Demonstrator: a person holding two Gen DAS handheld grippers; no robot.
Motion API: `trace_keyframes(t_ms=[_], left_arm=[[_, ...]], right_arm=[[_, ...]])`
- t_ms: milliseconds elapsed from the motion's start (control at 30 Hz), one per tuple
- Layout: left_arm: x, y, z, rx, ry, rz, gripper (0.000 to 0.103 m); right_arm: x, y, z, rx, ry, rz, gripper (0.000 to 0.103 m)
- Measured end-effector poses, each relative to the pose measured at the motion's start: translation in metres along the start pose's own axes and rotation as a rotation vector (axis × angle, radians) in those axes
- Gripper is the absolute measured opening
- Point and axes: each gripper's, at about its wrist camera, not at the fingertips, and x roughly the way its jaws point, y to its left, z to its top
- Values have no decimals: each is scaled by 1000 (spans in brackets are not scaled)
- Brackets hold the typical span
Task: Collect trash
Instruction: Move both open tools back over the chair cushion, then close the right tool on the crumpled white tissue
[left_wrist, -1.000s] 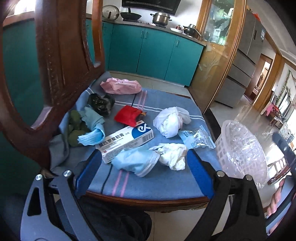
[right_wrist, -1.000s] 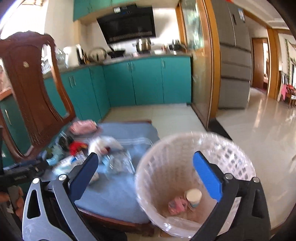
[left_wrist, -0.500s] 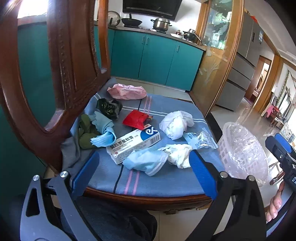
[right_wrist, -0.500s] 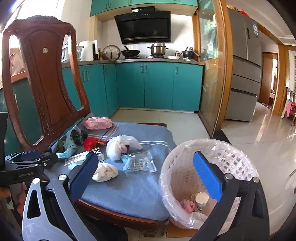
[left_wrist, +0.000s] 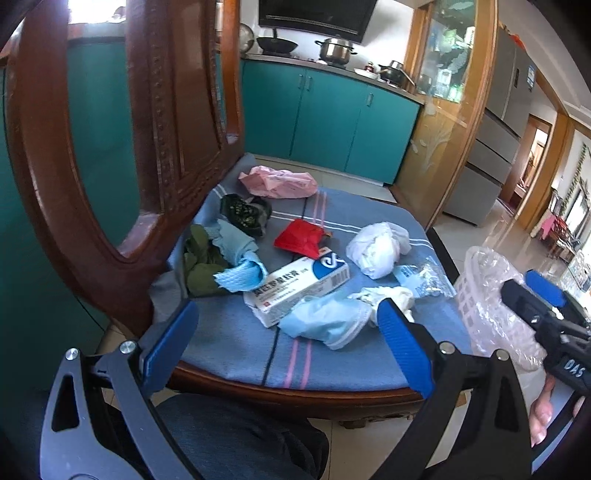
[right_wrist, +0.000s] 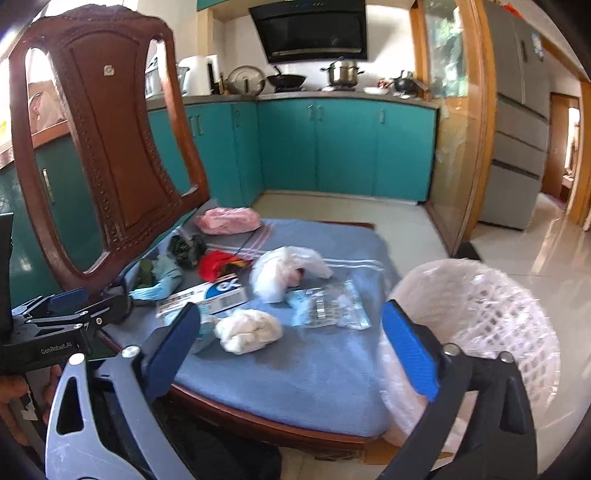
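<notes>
Over the last second the right gripper (right_wrist: 291, 339) swung off the basket (right_wrist: 491, 310) and back over the chair seat (right_wrist: 325, 369); the basket interior, visible a second ago, was now out of its line of sight. The left gripper (left_wrist: 288, 339) barely shifted, only easing a little closer to the seat. Likely meaning: a drop-off was done and the next pick was being lined up.

Both claws stood wide apart, holding nothing.

Trash all lay on the seat: box (left_wrist: 301, 284), blue mask (left_wrist: 325, 321), white tissue (right_wrist: 247, 330), white bag (left_wrist: 376, 249), clear packet (right_wrist: 328, 302), red wrapper (left_wrist: 301, 238), pink bag (left_wrist: 277, 181), dark wad (left_wrist: 245, 214), and green and blue cloth (left_wrist: 218, 254) by the backrest (left_wrist: 110, 147). The tissue sat nearest the right claw, just ahead of its left finger.

Hard to tell: basket contents hidden behind its liner in both views; basket base cut off by the right finger; the right view was motion-blurred at the basket; box print unreadable.
</notes>
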Motion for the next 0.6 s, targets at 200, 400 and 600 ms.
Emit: trace_keyframes(t_ms=[200,400,600], left_arm=[[5,7,-2,-26,20,21,97],[5,15,-4,-39,23,51,97],[9,13,-5,-39,33,54,97]], right_arm=[[58,28,-1,-16,87,82,79],[110,47,-7,-8,180,122,78],[131,51,-15,-33,223,69,78]])
